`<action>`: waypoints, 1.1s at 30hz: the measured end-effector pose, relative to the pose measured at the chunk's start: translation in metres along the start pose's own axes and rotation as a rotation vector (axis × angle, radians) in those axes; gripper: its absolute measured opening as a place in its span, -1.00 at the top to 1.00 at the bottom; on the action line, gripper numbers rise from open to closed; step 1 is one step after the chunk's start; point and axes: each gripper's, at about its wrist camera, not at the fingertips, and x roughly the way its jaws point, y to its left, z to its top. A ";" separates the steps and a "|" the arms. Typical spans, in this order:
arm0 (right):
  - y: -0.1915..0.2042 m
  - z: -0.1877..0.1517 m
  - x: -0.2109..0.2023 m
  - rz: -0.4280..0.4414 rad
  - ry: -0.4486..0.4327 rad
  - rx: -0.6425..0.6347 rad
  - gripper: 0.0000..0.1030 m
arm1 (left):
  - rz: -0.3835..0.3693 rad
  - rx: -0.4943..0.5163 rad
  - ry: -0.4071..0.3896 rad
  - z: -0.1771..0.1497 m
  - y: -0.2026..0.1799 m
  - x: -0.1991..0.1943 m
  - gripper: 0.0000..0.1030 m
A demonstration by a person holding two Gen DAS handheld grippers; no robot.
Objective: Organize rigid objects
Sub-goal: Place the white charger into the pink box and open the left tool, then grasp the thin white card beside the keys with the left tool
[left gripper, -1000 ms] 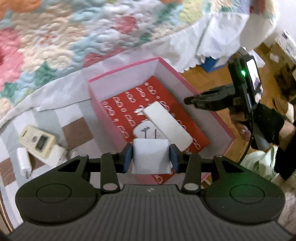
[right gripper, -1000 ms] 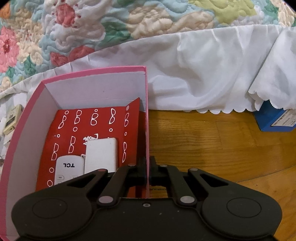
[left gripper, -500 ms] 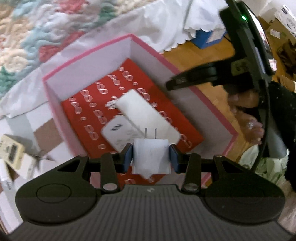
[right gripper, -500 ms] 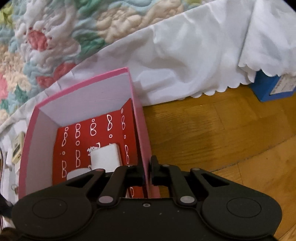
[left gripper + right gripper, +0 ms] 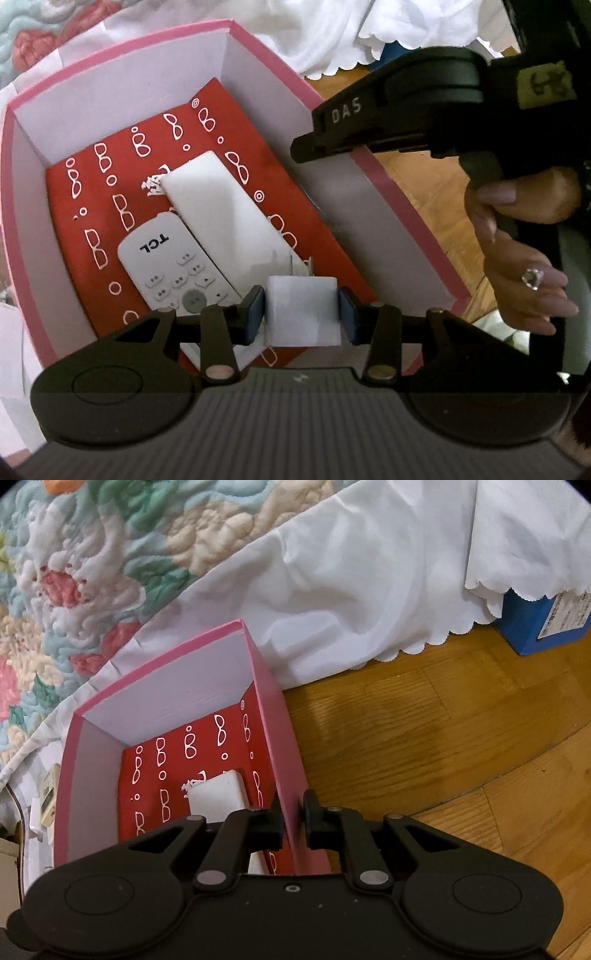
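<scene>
Already the pink box [image 5: 406, 206] holds a TCL remote [image 5: 177, 266] and a white slab [image 5: 229, 210] side by side on its red floor. The left gripper [image 5: 301, 314] pinches a white charger [image 5: 302, 314], prongs forward, low over the box's near end; it remains to be set down. A second ago that gripper hung higher and farther back. The right gripper [image 5: 293, 823], then clamped on the box wall, is opening, the wall between its jaws.
</scene>
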 end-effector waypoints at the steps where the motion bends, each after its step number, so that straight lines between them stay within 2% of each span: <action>1: 0.000 0.001 0.000 0.001 0.003 0.002 0.74 | -0.002 -0.005 -0.006 -0.001 0.001 -0.002 0.12; 4: -0.001 0.002 0.001 0.007 0.010 -0.003 0.73 | -0.022 -0.003 -0.038 0.000 0.004 -0.019 -0.06; 6: -0.003 0.003 0.001 0.014 0.012 -0.001 0.72 | -0.030 0.005 -0.075 -0.002 0.006 -0.036 -0.07; 9: -0.006 0.002 0.001 0.031 0.009 0.034 0.69 | -0.008 0.029 -0.141 -0.009 0.008 -0.068 -0.08; 13: -0.004 0.000 -0.001 0.032 0.000 0.041 0.69 | 0.023 0.005 -0.225 -0.017 0.023 -0.110 -0.08; 15: -0.003 -0.001 -0.004 0.028 -0.004 0.040 0.69 | 0.083 -0.014 -0.253 -0.021 0.035 -0.127 -0.08; 19: -0.004 -0.001 -0.012 0.034 -0.022 0.050 0.70 | 0.207 -0.074 -0.263 -0.029 0.068 -0.145 -0.08; 24: -0.010 -0.002 -0.023 0.051 -0.059 0.112 0.78 | 0.289 -0.185 -0.271 -0.042 0.124 -0.148 -0.08; 30: 0.003 -0.004 -0.023 0.005 -0.075 0.034 0.79 | 0.289 -0.297 -0.231 -0.061 0.184 -0.126 -0.05; 33: -0.002 0.000 -0.020 0.021 -0.068 0.045 0.79 | 0.331 -0.304 -0.141 -0.068 0.195 -0.106 -0.06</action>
